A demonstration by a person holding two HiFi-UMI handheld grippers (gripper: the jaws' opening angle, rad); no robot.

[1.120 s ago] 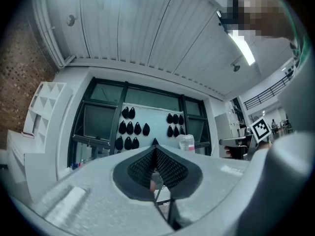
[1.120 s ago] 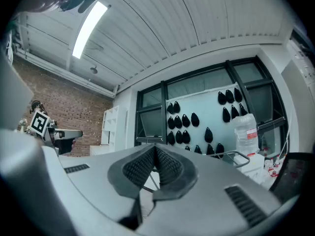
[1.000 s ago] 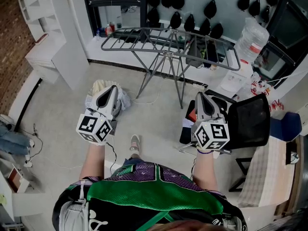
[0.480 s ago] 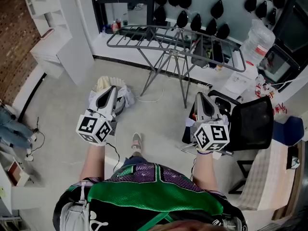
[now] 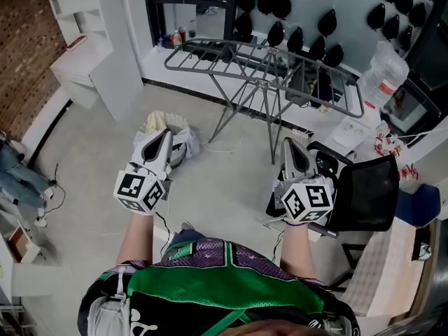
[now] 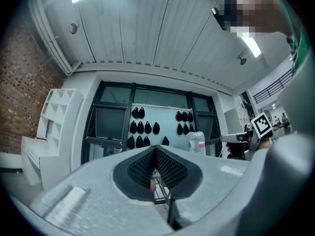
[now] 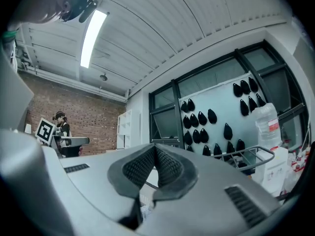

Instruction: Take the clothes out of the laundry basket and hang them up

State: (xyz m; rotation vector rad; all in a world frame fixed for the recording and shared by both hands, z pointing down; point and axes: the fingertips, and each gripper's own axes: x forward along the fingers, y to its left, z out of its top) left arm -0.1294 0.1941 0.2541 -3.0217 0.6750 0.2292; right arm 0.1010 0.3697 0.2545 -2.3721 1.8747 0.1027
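On floor, just ahead of left gripper (image 5: 159,135): one laundry basket (image 5: 149,124), clothes (image 5: 185,144) heaped inside, nothing lifted yet. Sits near legs of one drying rack (image 5: 266,65), probably so carry stays short. Two grippers, left and right gripper (image 5: 289,145), both pinched closed, nothing between jaws. Held level out front, looks like walk-up before reach. One black chair (image 5: 360,191) just beside right gripper.

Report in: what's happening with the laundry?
Left gripper, right gripper shut, empty. Clothes in laundry basket on floor, untouched. Drying rack ahead; black chair at right.
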